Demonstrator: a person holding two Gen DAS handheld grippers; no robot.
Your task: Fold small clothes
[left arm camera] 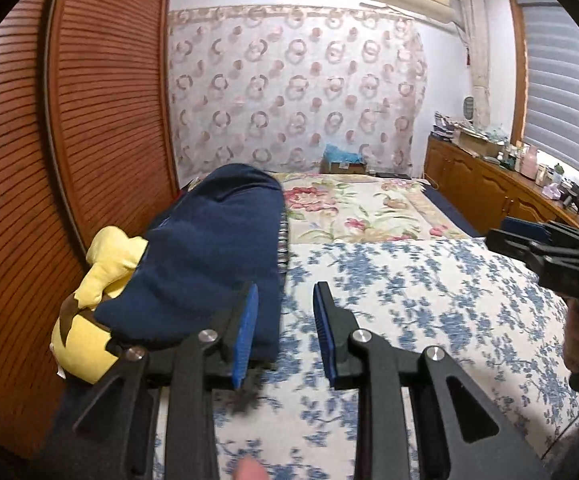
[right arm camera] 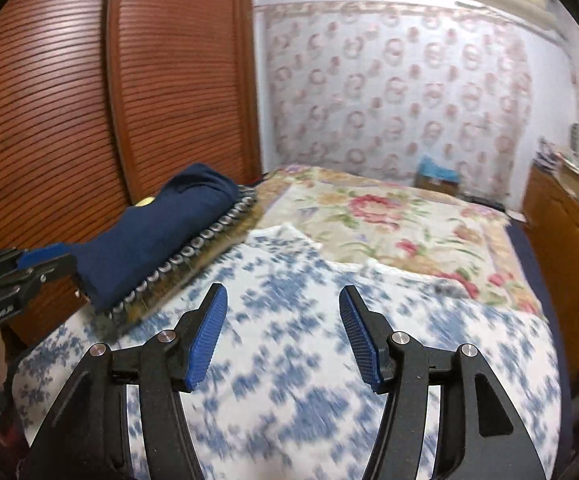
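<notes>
1. Overall light: both views are evenly and moderately bright, with a cool white cast on the walls.
2. Light source: daylight enters through the window blind [left arm camera: 561,80] at the right edge of the left wrist view; its slats appear pale and slightly washed out.
3. Shadows: soft and faint; no hard-edged shadow falls on the bedspread [left arm camera: 429,304].
4. Blur: the blue flower print of the bedspread [right arm camera: 289,360] is strongly smeared in the right wrist view and mildly smeared in the left.
5. Distortion: fisheye bending curves the wooden wardrobe [left arm camera: 69,140] doors, and black corners frame each picture.
6. Glare: small bright spots sit on the metal pins of the tools.
</notes>
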